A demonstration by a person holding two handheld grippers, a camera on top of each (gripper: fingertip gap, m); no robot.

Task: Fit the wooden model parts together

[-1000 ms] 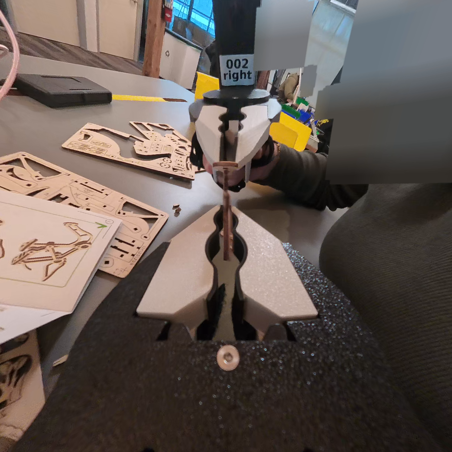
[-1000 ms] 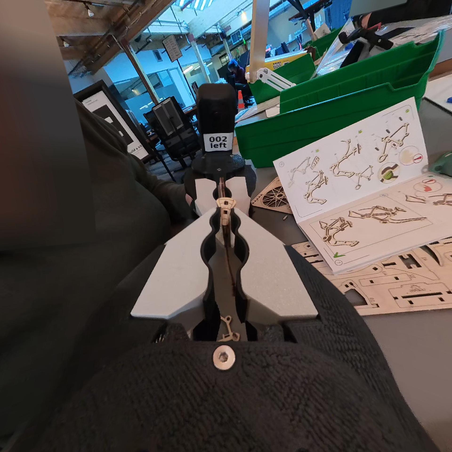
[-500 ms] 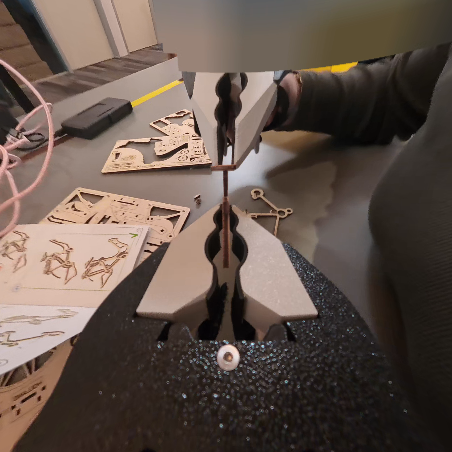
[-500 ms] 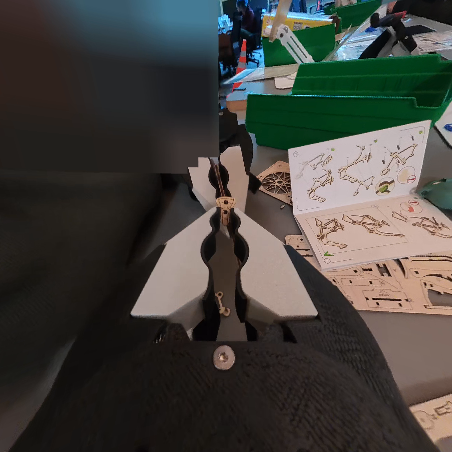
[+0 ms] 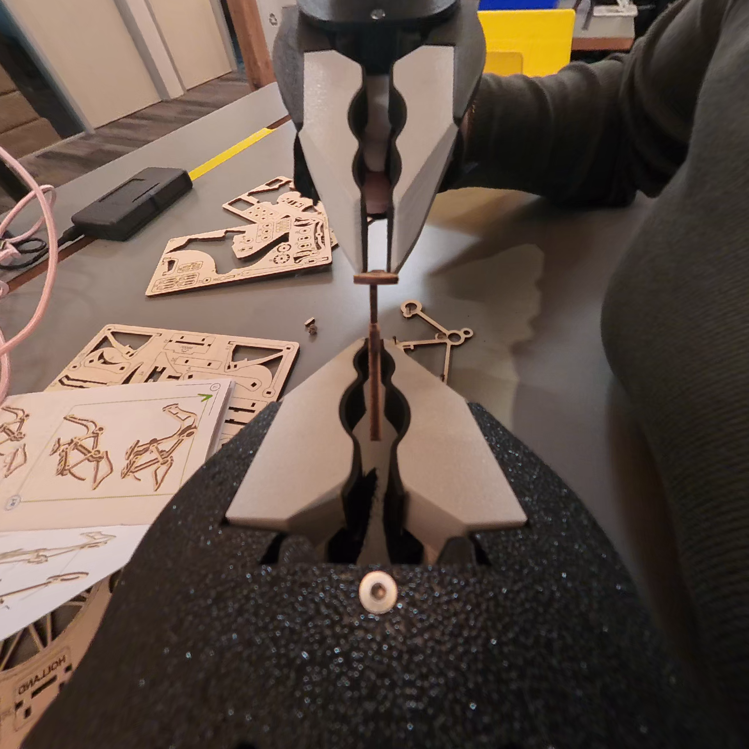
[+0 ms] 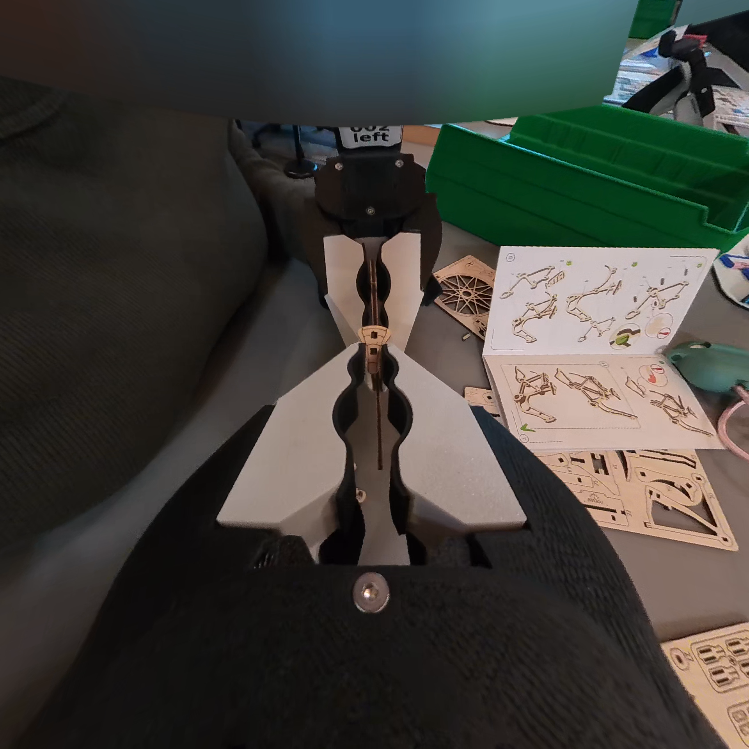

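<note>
While the left gripper (image 5: 375, 344) clamps a strip (image 5: 375, 389) edge-on, the right gripper (image 5: 376, 269) pinches a plate (image 5: 375, 278). Both jaws are closed on wood (parts touching, above the table (image 5: 466, 259)).

A thin wooden strip (image 5: 375, 381), edge-on, meets a small flat wooden plate (image 5: 375, 278).

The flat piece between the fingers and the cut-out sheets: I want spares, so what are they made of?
The flat piece looks like thin laser-cut plywood: pale, unfinished faces with dark brown, seemingly scorched edges. The cut-out sheets look alike, matte light wood with darkened cut lines and engraving. The exact wood species cannot be told.
</note>
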